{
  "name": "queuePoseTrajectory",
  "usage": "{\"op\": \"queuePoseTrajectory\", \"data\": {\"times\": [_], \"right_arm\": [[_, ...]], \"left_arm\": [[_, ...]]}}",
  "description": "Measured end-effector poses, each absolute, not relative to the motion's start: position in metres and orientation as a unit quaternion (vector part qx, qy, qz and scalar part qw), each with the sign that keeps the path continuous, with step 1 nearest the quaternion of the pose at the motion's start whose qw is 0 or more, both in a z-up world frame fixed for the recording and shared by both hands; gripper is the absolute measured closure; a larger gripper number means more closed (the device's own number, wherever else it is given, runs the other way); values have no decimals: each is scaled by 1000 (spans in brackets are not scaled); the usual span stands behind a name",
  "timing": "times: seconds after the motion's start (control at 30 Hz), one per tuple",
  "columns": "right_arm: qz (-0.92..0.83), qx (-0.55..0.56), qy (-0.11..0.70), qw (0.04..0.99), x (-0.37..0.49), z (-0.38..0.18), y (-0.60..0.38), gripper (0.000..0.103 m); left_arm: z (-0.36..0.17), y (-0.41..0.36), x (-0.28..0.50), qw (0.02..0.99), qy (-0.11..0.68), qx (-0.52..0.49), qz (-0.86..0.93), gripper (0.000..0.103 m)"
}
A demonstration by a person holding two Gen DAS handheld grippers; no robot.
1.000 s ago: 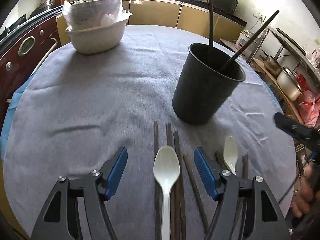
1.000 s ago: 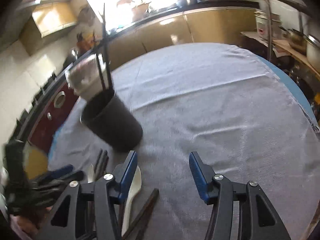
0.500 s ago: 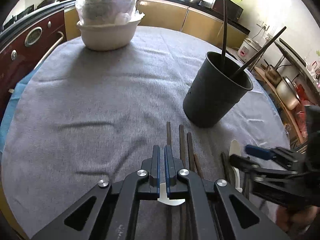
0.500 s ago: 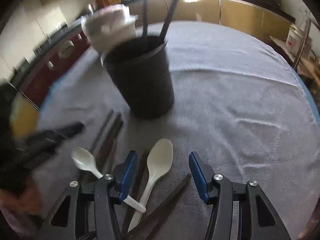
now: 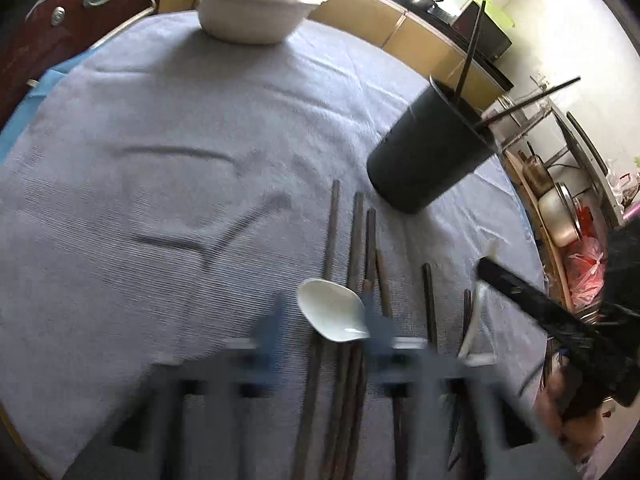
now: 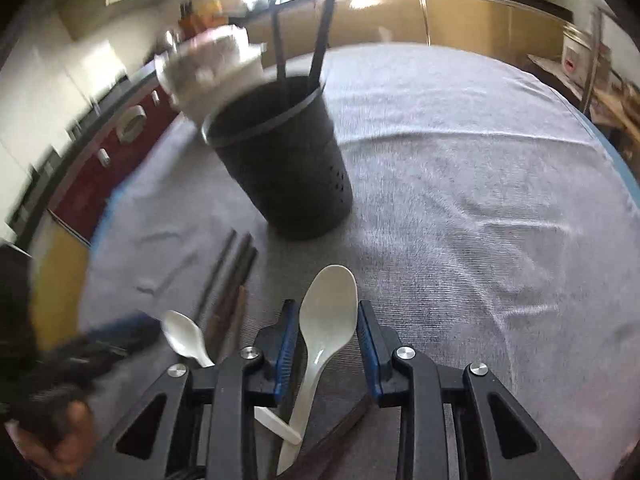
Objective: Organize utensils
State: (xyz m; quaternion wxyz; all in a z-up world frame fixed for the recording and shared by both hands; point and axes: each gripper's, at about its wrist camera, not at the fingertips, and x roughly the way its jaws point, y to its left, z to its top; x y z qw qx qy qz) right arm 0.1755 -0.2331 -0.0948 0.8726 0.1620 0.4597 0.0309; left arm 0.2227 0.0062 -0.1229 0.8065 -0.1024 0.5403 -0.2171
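Note:
A black cup (image 5: 428, 156) (image 6: 280, 168) with two dark chopsticks (image 5: 470, 40) in it stands on the grey cloth. Several brown chopsticks (image 5: 352, 240) (image 6: 230, 276) lie in front of it. My left gripper (image 5: 324, 320) is smeared by blur; its fingers show apart on either side of a small white spoon's bowl (image 5: 332, 314) (image 6: 182, 334), which lies tilted. My right gripper (image 6: 328, 320) has its jaws closing on a second white spoon (image 6: 330, 300); the pads meet both sides of its bowl, which rests on the cloth.
A white bowl (image 5: 252, 16) (image 6: 208, 68) with a wrapped bundle sits at the far edge of the round table (image 5: 120, 140). Cabinets and a counter run behind it. A shelf with metal pots (image 5: 560, 200) stands off the right edge.
My left gripper closed over the first spoon half a second ago; now its fingers show apart and the bowl has turned. My right gripper swung onto the second spoon and narrowed around it.

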Motion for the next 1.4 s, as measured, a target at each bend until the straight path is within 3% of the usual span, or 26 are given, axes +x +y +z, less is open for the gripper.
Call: {"op": "queuePoseTrajectory", "data": {"times": [0.17, 0.4, 0.8, 0.97, 1.4], "right_arm": [[36, 198, 403, 893, 156, -79, -248, 72], [46, 218, 347, 911, 141, -55, -246, 72], [1, 150, 155, 976, 150, 48, -244, 72], [-3, 117, 131, 984, 188, 69, -234, 72], [-10, 1, 144, 990, 252, 29, -199, 71]], "left_arm": [[-125, -1, 224, 816, 527, -112, -209, 100], [-87, 8, 216, 850, 473, -104, -207, 102], [51, -6, 248, 931, 290, -79, -204, 102], [88, -29, 270, 955, 228, -60, -182, 102], [35, -67, 302, 970, 214, -17, -118, 102]]}}
